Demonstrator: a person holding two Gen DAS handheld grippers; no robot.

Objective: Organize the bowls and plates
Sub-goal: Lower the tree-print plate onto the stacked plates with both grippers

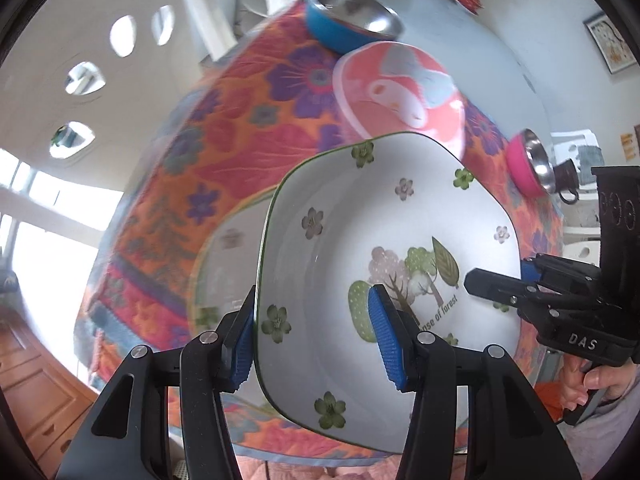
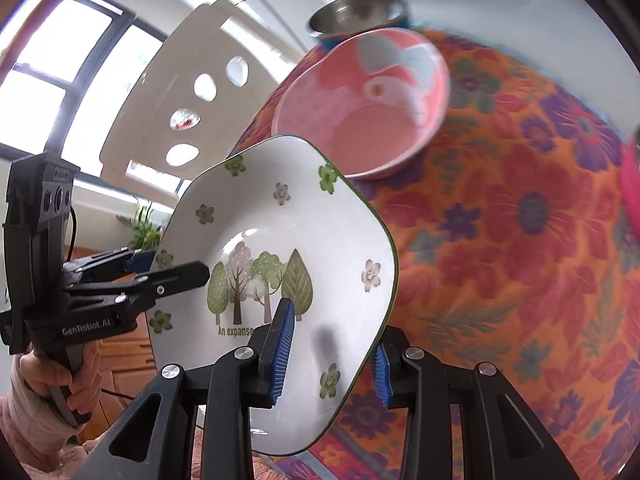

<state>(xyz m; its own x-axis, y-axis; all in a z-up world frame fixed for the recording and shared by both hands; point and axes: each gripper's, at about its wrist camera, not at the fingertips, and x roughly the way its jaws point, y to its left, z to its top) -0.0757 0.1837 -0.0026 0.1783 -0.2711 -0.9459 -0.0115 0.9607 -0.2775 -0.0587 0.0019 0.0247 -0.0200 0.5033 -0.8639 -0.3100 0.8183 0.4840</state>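
You held a square white plate [image 1: 384, 248] with a thin green rim, lifted off the table and tilted, filling the lower centre of both views. It was printed with small green and pink flowers, a cluster of trees at its middle, and a line of text partly hidden by a finger. Your left gripper [image 1: 316, 340] straddled one edge of the plate, one blue pad [image 1: 384, 336] on the inner face and the other behind the rim, clenched on it. Your right gripper [image 2: 332, 356] grasped the opposite edge in the same way, one pad on the face and one behind.

In the left view, a second white plate [image 1: 228, 256] lay on the table just behind the held one, at centre left, blurred. Above the held plate sat a pink bowl [image 2: 360, 108] with a cartoon figure inside, and beyond it, touching or nearly so, a steel bowl with a blue outside [image 1: 352, 20]. A steel bowl with a pink outside [image 1: 528, 164] stood at the right edge of the left view. The orange floral tablecloth [image 2: 520, 220] lay bare across the right half of the right view. A white chair back [image 2: 180, 92] stood at upper left there.
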